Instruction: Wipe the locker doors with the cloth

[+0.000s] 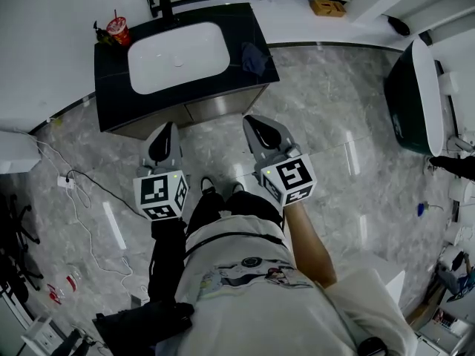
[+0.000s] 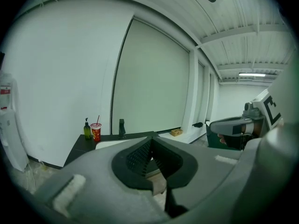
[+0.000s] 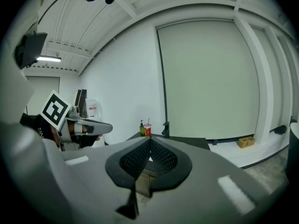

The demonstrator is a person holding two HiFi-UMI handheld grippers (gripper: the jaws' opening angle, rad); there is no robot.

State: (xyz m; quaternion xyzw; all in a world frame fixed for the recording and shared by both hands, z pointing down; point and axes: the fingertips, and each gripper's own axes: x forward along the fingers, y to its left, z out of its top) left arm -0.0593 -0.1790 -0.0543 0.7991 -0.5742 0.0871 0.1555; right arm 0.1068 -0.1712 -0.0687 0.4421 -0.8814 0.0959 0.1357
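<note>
Head view first: the left tongs [image 1: 168, 127] and the right tongs [image 1: 251, 119] are held out side by side over the grey marble floor [image 1: 326, 124]. Both noses aim at the black surface [image 1: 111, 87] ahead, and each carries its marker cube at the back.

Left gripper view now: the two dark ribbed pads run together to a point, pressed tip to tip with nothing caught between them. Right gripper view tells the same story, with the pads meeting at the tip and no cloth or anything else in the pinch. Both pairs are empty and neither touches anything.

And the cloth [image 1: 254, 58]? It's a dark blue, crumpled heap on the right end of the surface, just beside the white basin [image 1: 178, 56]. It lies well clear of both tongs, though nearer the right pair.

A black tap [image 1: 165, 6] stands behind the basin. At the far left corner a red cup [image 1: 117, 30] with a straw stands next to a green pump bottle [image 2: 87, 129]. A small cardboard box [image 1: 327, 7] rests on the white ledge beyond. Cables [image 1: 82, 191] trail over the floor on the left. No locker doors can be picked out in any view.
</note>
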